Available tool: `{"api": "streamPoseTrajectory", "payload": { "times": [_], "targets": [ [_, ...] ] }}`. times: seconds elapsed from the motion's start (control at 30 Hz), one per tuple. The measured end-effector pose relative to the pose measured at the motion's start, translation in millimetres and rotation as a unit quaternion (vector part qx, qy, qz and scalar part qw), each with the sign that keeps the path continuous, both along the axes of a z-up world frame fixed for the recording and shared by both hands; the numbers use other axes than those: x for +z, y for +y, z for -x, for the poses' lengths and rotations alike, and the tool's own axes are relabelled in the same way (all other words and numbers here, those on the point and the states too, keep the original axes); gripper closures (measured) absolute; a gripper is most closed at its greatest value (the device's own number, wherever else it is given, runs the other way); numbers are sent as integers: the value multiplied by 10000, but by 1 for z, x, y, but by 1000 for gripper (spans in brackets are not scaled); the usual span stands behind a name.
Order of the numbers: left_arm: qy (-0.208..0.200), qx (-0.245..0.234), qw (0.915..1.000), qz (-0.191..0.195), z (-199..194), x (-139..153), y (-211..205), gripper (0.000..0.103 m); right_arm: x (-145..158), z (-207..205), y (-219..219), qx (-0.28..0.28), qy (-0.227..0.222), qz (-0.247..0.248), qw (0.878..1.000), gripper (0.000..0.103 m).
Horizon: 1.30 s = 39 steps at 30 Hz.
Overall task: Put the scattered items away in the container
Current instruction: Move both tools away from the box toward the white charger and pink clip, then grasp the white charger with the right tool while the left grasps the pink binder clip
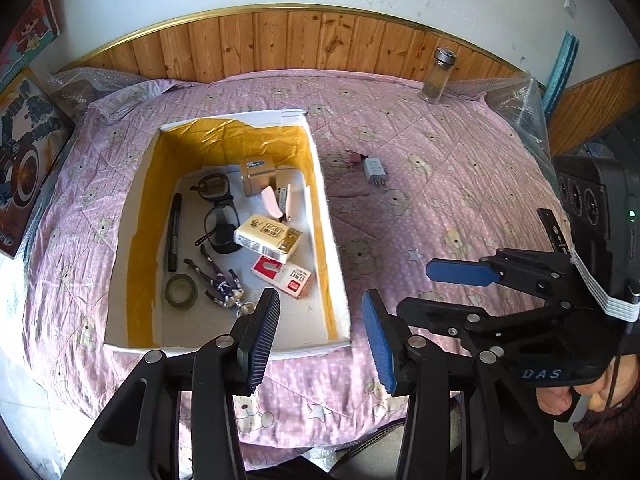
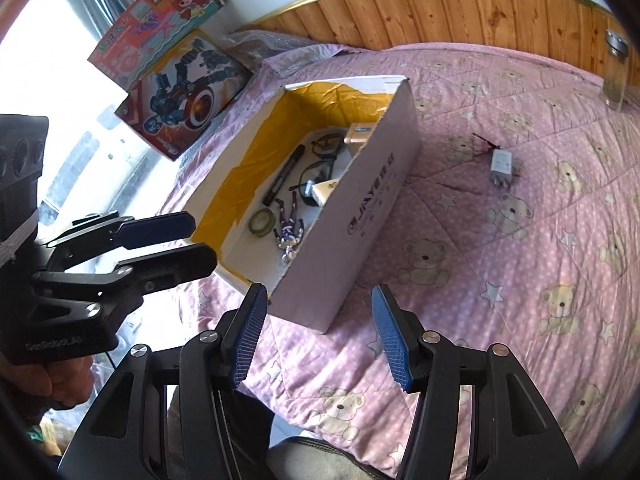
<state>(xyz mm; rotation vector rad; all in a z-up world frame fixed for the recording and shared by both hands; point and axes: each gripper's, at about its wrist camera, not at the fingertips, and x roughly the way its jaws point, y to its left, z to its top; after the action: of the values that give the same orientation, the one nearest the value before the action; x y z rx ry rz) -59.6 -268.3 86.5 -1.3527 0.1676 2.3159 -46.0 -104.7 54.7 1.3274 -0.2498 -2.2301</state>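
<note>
White plastic charger lies flat on the pink quilt, well ahead and right of the right gripper fingers, beside a small pink clip, possibly a binder clip. Both are outside the box. Charger: light, rigid, smooth; pinch across its flat sides, clear of the prongs. Both grippers, including the left gripper, are spread, empty.

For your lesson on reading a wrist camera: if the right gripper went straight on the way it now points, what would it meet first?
Probably the pink bear-print quilt, just right of the white cardboard box. The open right gripper points past the box's near corner; the white charger lies further off to the right. Depth is uncertain.
</note>
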Motion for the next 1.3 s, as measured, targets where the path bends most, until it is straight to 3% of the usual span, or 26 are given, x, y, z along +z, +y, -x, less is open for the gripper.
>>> {"api": "streamPoseTrajectory", "payload": {
  "times": [0.3, 0.67, 0.9, 1.2, 1.3],
  "targets": [
    [-3, -314, 9995, 9, 10, -1, 53, 54, -20, 16, 39, -399, -81, -79, 9991, 45],
    [-90, -329, 9994, -77, 78, -9, 107, 52, -41, 79, 100, -1472, 195, 122, 9888, 45],
    [-232, -181, 9994, -186, 141, -25, 140, 52, -73, 137, 107, -1837, 343, -68, 9824, 45],
    [-488, -34, 9988, -93, 201, -59, 167, 52, -129, 200, 92, -1761, 385, -468, 9825, 45],
    [-608, 58, 9981, -84, 216, -73, 171, 52, -143, 209, 95, -1693, 301, -475, 9840, 67]
  ]
}}
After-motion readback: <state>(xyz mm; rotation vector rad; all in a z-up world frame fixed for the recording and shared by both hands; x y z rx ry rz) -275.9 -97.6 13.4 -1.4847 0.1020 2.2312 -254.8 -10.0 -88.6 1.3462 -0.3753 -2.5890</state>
